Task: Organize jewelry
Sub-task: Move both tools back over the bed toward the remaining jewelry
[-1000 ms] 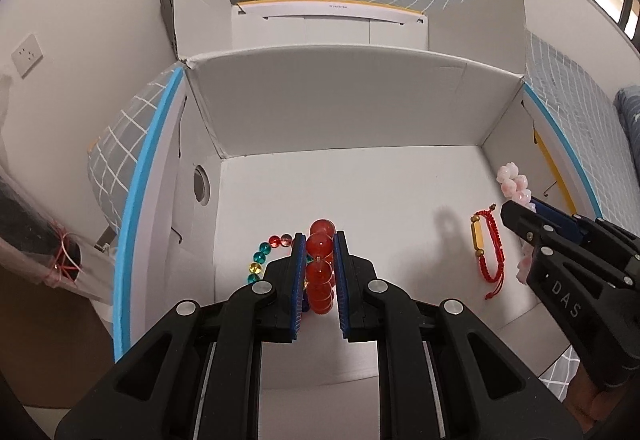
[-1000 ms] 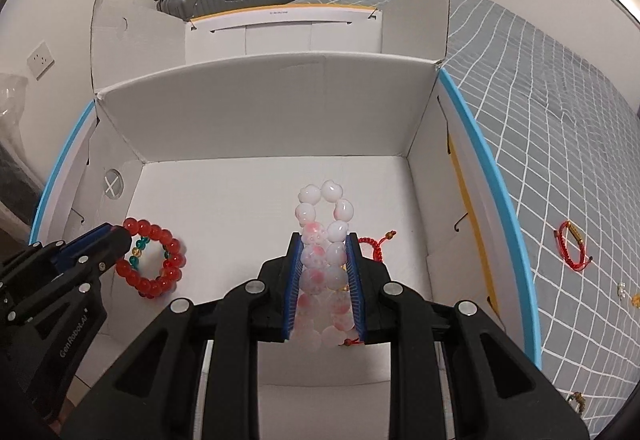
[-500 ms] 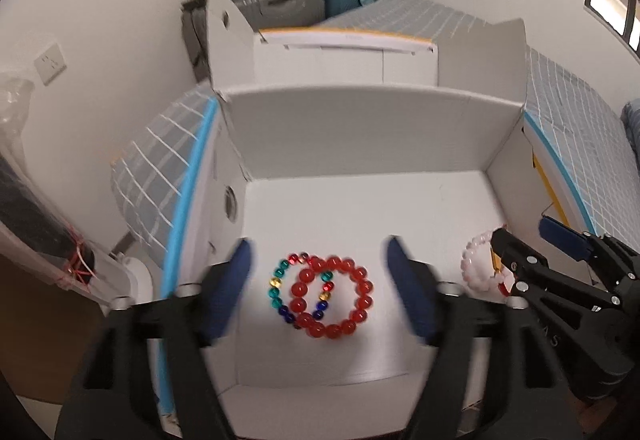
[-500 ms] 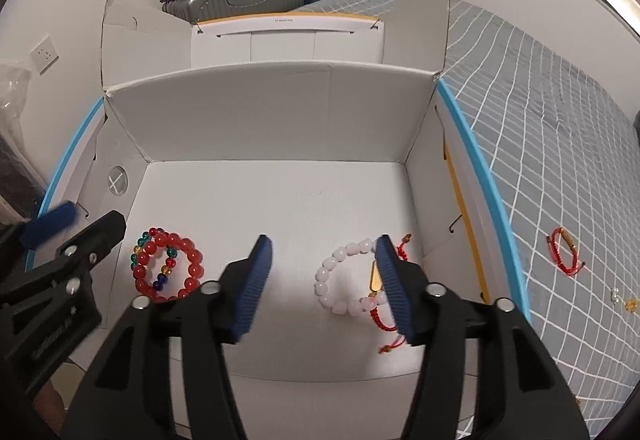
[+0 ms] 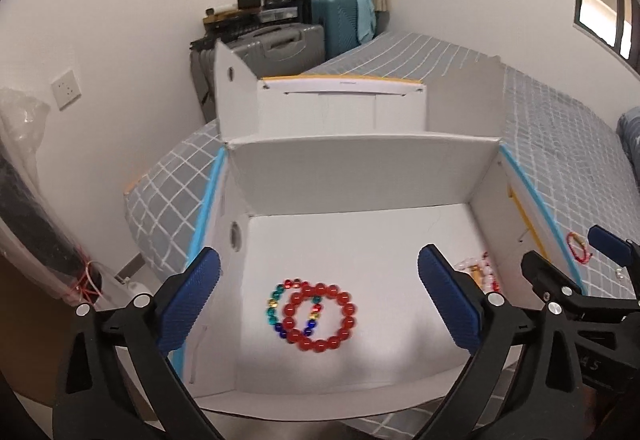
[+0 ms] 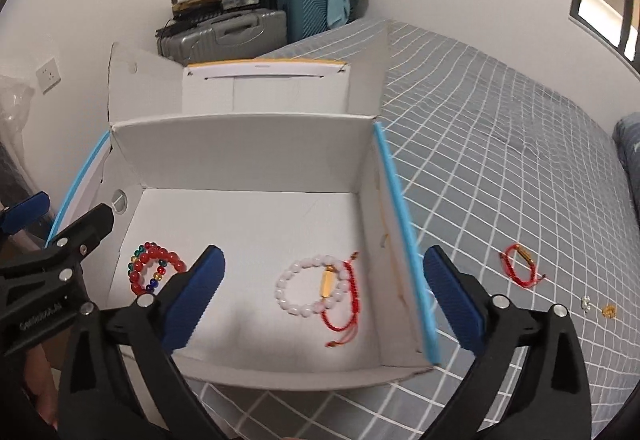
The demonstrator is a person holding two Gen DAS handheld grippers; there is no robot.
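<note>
A white cardboard box [image 5: 360, 176] [image 6: 248, 156] stands open on the bed. A red bead bracelet [image 5: 320, 318] [image 6: 154, 272] lies on its floor over a multicoloured bead bracelet [image 5: 276, 310] [image 6: 138, 254]. A white bead bracelet [image 6: 308, 286] lies over a red cord bracelet with a gold tube [image 6: 344, 300] at the box's right; both show partly in the left wrist view [image 5: 476, 272]. My left gripper [image 5: 320, 304] is open and empty above the red bracelet. My right gripper [image 6: 324, 296] is open and empty above the white bracelet.
Another red cord bracelet [image 6: 520, 268] [image 5: 578, 246] lies on the grey checked bedspread [image 6: 500, 160] right of the box, with two small trinkets [image 6: 598, 306] beyond it. Suitcases [image 6: 240, 28] stand against the far wall.
Both grippers opened and let go: the red bracelet dropped onto the multicoloured one, the white bracelet onto the red cord. Both grippers then pulled up and back from the box.
</note>
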